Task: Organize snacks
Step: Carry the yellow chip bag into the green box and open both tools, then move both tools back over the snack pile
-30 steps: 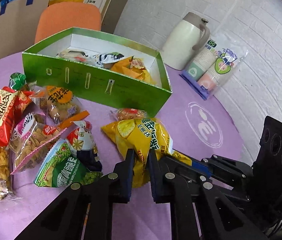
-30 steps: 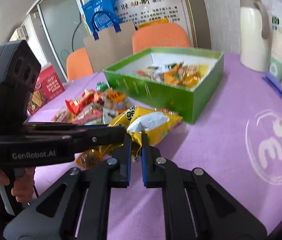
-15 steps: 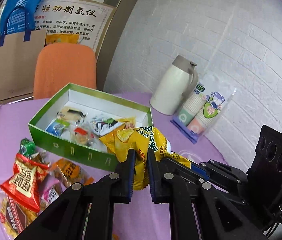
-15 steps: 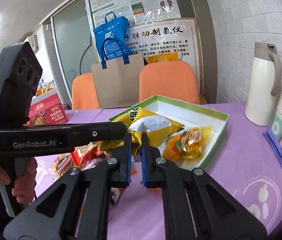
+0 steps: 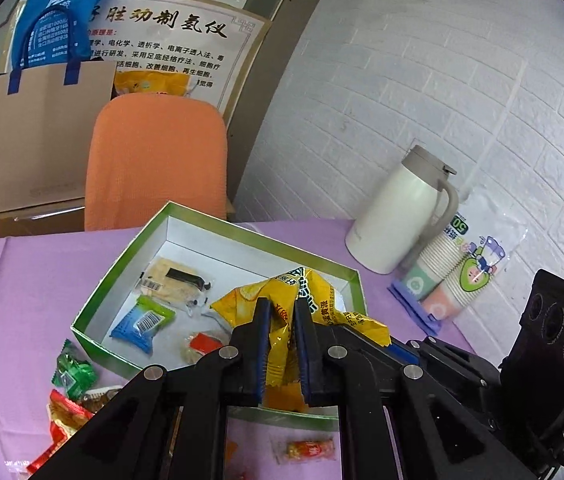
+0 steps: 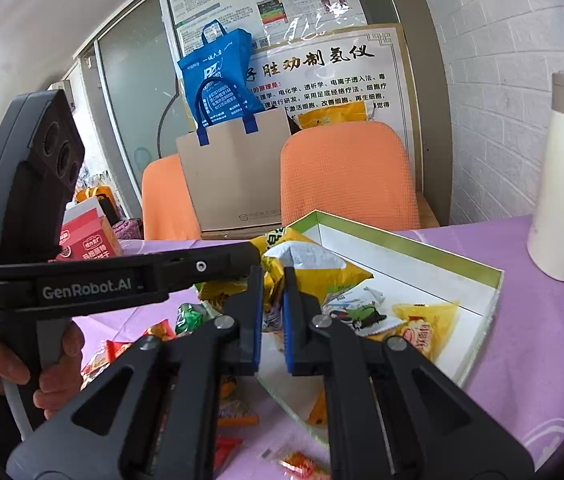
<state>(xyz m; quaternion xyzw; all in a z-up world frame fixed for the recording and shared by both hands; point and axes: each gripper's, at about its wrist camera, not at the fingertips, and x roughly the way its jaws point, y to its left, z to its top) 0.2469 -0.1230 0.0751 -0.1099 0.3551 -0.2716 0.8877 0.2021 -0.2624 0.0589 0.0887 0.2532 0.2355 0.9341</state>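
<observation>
— White brick wall on the right of both views, a big poster with Chinese writing behind two orange chairs (image 6: 347, 176), and a purple cloth over the surface (image 5: 22, 280). What's going on at the centre?

— Both tools grip one yellow snack bag (image 5: 313, 300). The left gripper (image 5: 282, 344) has its jaws clenched on the bag's near edge, and the right gripper (image 6: 270, 312) is clamped on the same bag from the other side. It hangs over the near side of the green box (image 5: 94, 300).

— So the step in hand looks like dropping it in?

— I'd judge so. The box already holds several small packets in its left half and near corner. To do it well, carry the bag further over the white bottom, lower it flat, then let both sides go together so it doesn't tip out over the rim.

— Anything else around?

— Loose snacks (image 5: 70, 392) lie on the cloth at lower left of the left view, still outside the box. A white jug (image 5: 397, 216) and a sleeve of paper cups (image 5: 453, 276) stand at the right, well apart from the box. A hand (image 6: 22, 364) holds the left tool's handle at lower left of the right view.
</observation>
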